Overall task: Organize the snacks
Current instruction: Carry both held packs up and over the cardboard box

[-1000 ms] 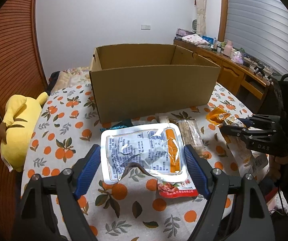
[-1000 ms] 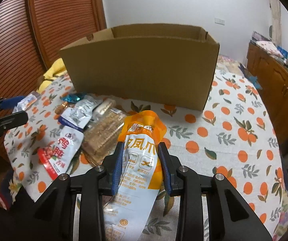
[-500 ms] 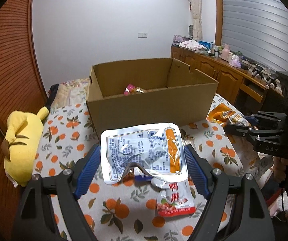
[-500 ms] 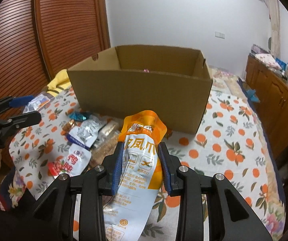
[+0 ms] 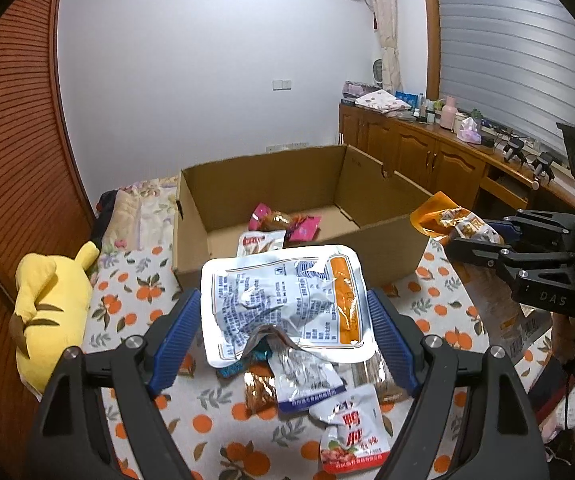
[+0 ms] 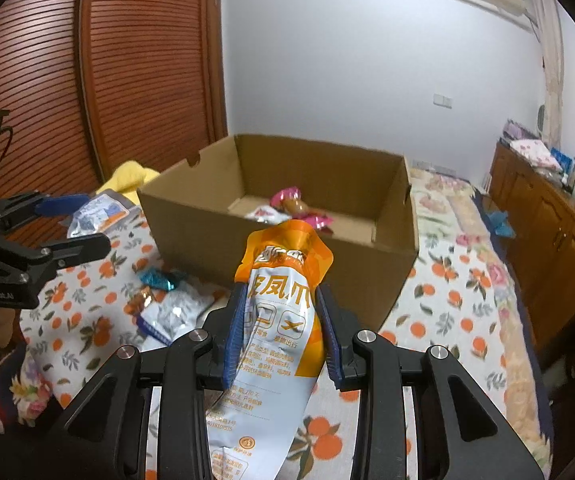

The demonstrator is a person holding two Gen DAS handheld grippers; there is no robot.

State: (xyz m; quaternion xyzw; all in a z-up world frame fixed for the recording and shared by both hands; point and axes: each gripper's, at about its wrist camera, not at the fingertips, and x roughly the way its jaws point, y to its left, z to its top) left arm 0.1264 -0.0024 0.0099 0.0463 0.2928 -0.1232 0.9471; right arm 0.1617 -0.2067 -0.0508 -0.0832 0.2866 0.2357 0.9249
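My left gripper (image 5: 283, 297) is shut on a wide silver pouch (image 5: 279, 304) with an orange stripe, held by its side edges above the table. My right gripper (image 6: 280, 288) is shut on a tall orange-and-white pouch (image 6: 279, 320), which stands upright between the blue pads. Both hang in front of an open cardboard box (image 5: 391, 256) (image 6: 191, 232). Pink and white packets (image 5: 283, 220) (image 6: 291, 200) lie on its floor. Each gripper shows in the other's view: the right gripper (image 5: 483, 240) and the left gripper (image 6: 75, 224).
Loose snacks lie on the orange-print tablecloth (image 5: 127, 312) below my left gripper: a red-and-white pouch (image 5: 353, 436), a silver packet (image 5: 307, 376), a teal sweet (image 6: 159, 280). A yellow plush toy (image 5: 47, 304) sits at the left edge. Wooden cabinets (image 5: 427, 156) line the right wall.
Both grippers have risen with their pouches. The table and loose snacks have dropped lower in view, and the inside of the box with its packets now shows.
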